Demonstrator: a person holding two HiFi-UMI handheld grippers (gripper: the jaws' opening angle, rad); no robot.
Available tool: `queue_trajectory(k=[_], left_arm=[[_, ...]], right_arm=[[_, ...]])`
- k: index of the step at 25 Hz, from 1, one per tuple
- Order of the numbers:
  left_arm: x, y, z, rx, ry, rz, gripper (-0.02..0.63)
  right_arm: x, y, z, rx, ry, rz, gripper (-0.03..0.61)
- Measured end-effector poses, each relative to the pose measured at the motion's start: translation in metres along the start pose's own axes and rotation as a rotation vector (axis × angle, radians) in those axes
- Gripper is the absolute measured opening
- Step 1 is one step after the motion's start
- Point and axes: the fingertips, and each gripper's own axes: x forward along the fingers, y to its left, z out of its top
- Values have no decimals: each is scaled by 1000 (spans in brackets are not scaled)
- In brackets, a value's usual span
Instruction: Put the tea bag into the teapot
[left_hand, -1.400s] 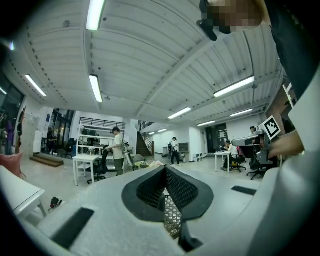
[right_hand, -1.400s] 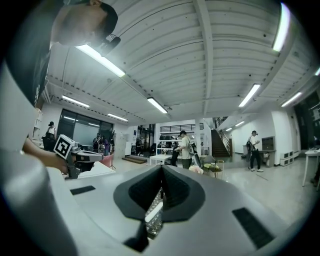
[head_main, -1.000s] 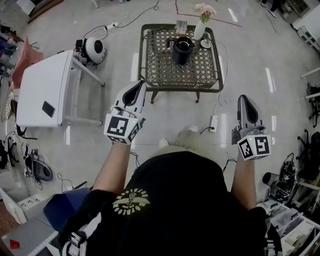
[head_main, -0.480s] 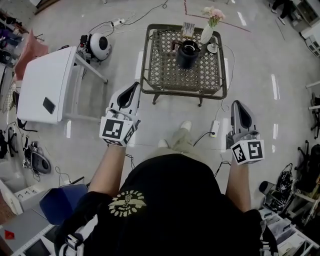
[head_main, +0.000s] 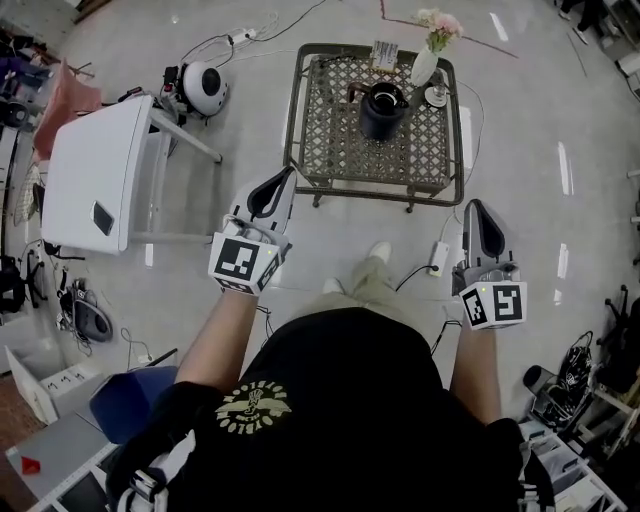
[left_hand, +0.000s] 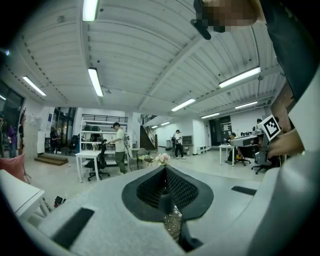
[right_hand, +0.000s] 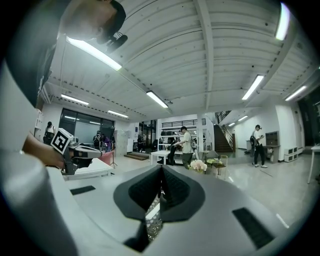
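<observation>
The left gripper and the right gripper are both closed and hold nothing. The black teapot stands on the lattice table (the print on the packet behind it is too small to read).

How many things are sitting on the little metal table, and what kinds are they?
Black teapot: 1
Vase with flowers: 1
Small white dish: 1
Small packet: 1
Total: 4
</observation>
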Motion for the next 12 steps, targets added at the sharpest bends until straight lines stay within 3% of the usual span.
queue_trajectory(k=[12], left_arm=[[61, 0, 12, 8, 7, -30, -3]], right_arm=[[30, -44, -3, 24, 12, -6, 5]])
